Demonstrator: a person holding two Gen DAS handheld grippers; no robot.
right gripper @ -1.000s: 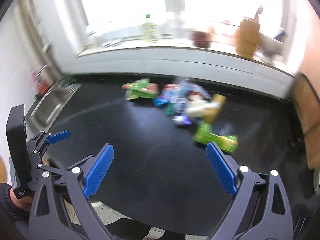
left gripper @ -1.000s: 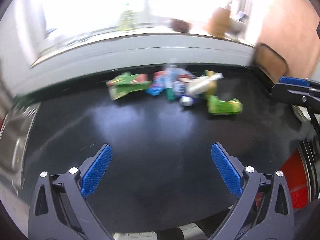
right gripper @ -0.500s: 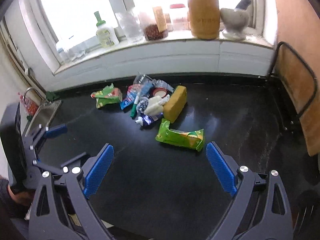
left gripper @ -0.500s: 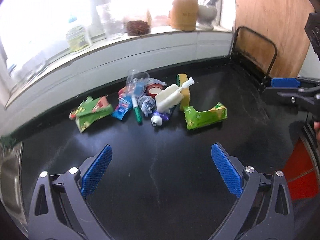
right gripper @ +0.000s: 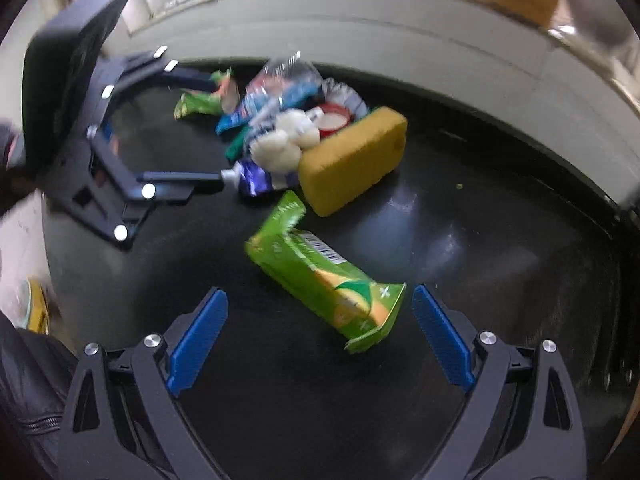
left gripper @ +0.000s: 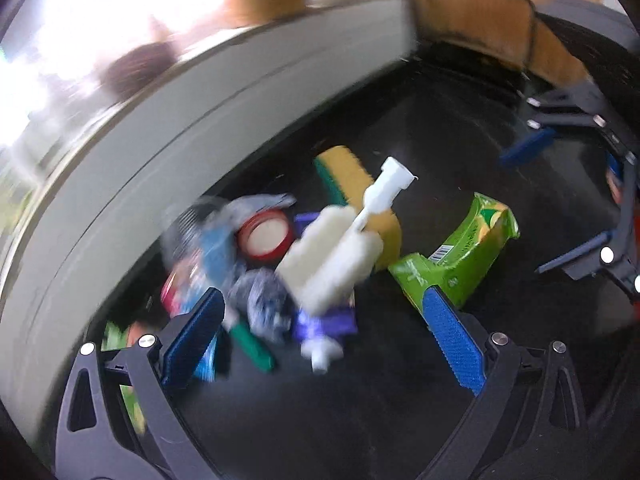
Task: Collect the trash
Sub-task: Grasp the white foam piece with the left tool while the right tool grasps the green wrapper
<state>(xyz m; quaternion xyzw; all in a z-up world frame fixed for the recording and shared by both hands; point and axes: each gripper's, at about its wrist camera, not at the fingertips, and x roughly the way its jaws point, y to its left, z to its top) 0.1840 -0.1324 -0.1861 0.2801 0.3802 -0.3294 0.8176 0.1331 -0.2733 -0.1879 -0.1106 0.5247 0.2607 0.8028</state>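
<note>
Between the right gripper's (right gripper: pixel 320 336) wide jaws lies a crumpled green juice carton (right gripper: pixel 324 280); left gripper (left gripper: pixel 320 336) gapes wide before the white plastic bottle (left gripper: pixel 332 256).

two close wrist views, opposite sides of one trash pile (left gripper: pixel 316 264)

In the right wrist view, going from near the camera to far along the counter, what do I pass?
Right gripper, open → green juice carton → yellow sponge → red-rimmed lid → white backsplash wall.
</note>
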